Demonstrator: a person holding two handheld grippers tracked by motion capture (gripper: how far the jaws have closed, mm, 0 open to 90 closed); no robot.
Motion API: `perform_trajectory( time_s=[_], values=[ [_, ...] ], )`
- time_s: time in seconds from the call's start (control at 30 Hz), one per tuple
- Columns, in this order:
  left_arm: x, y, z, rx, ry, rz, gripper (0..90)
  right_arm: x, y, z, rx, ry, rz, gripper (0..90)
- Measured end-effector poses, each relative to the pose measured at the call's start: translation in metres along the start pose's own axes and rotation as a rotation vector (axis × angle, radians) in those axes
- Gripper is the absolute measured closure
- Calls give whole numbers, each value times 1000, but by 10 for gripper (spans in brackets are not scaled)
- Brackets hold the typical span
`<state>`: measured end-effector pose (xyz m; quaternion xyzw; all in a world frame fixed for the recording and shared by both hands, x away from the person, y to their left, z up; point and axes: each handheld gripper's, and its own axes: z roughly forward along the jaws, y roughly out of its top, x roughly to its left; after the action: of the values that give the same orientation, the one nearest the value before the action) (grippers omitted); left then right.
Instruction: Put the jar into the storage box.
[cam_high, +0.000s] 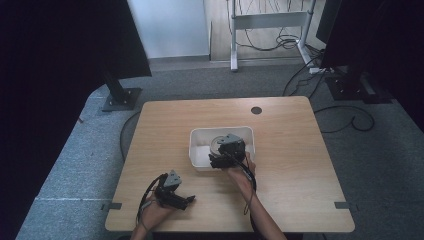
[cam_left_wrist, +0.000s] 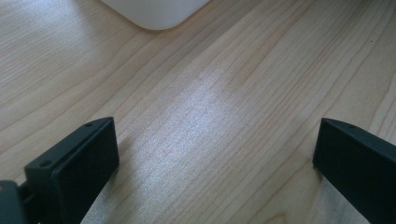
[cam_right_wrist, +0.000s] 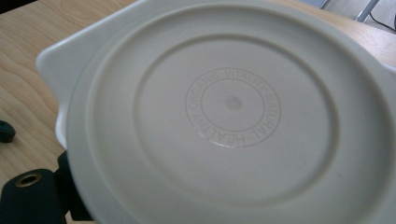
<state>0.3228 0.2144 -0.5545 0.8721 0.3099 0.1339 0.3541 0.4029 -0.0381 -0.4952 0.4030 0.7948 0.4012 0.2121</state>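
White tub (cam_high: 200, 161): mid-table, far-right of the left gripper (cam_high: 172, 192).
Plate (cam_right_wrist: 233, 121): in the tub, at the right gripper (cam_high: 226, 152), the nearer one.
Left jaws: wide, empty.
Right jaws: grip unclear.

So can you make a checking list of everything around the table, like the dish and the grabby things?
Surface: pale wooden table, bare grain, dark round hole near the far edge.
Job's things: round off-white plastic plate with embossed ring lettering, over the white rectangular plastic tub.
Clutter: nothing seen.
Grippers: left gripper low over bare wood near the front edge, fingers wide apart, empty; right gripper at the tub, against the plate; grip cannot be told.
Cables: black leads trail from both grippers; more lie on the floor.
Surroundings: grey carpet, black stands, white desk frame beyond.
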Motion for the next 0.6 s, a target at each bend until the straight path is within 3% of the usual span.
perform_trajectory(
  time_s=[0.6],
  values=[
    [0, 0, 0, -1, -1, -2, 0, 4, -10, 30, 39, -35, 11, 93]
  ],
)
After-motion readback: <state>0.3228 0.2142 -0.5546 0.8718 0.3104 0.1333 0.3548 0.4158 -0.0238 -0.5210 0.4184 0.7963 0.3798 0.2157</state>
